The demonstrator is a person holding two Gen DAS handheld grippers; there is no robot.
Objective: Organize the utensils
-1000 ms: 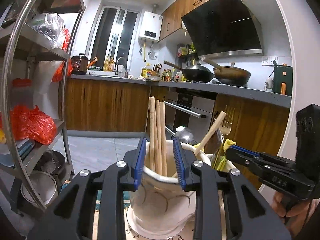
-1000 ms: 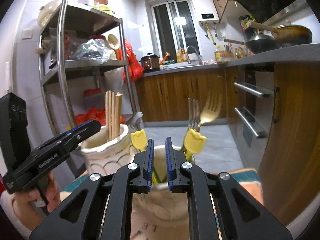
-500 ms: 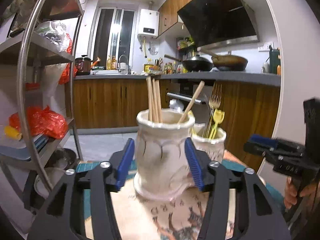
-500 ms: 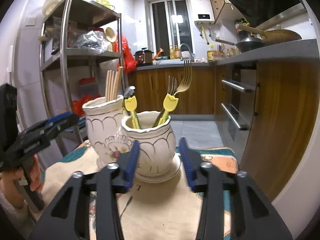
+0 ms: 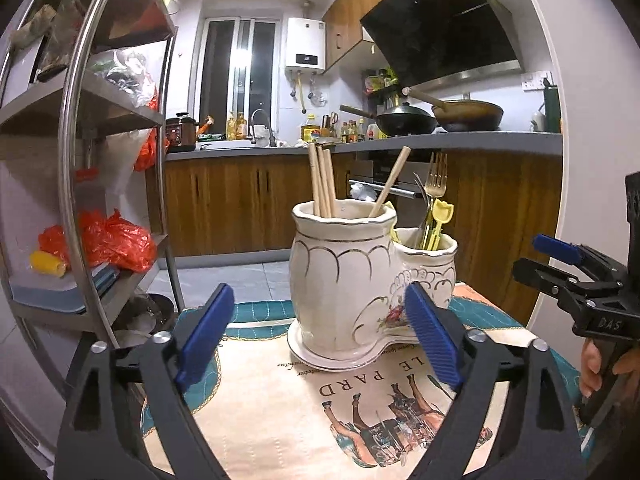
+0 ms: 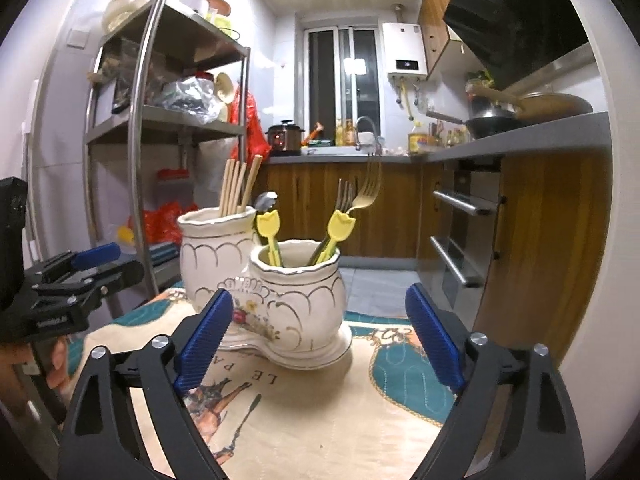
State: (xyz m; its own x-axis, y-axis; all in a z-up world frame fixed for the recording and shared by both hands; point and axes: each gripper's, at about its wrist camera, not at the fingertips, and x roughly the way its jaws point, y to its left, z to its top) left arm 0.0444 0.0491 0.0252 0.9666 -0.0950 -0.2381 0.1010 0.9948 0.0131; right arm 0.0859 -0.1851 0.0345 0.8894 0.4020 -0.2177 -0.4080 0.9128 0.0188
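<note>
A white ceramic double utensil holder with gold trim stands on a printed cloth. Its taller cup holds several wooden chopsticks. The shorter cup holds forks, a spoon and yellow tulip-topped picks. My left gripper sits in front of the taller cup, jaws opening wide, nothing between them. My right gripper sits in front of the shorter cup, jaws opening wide, nothing held.
The cloth with a horse print covers a small table. A steel shelf rack with red bags stands left. Wooden cabinets, an oven and a counter with woks lie behind. A hand holds the other gripper.
Both grippers pulled back and down from above the cups and opened wide. The left let go of the chopsticks in the taller cup; the right stood shut over the shorter cup.
</note>
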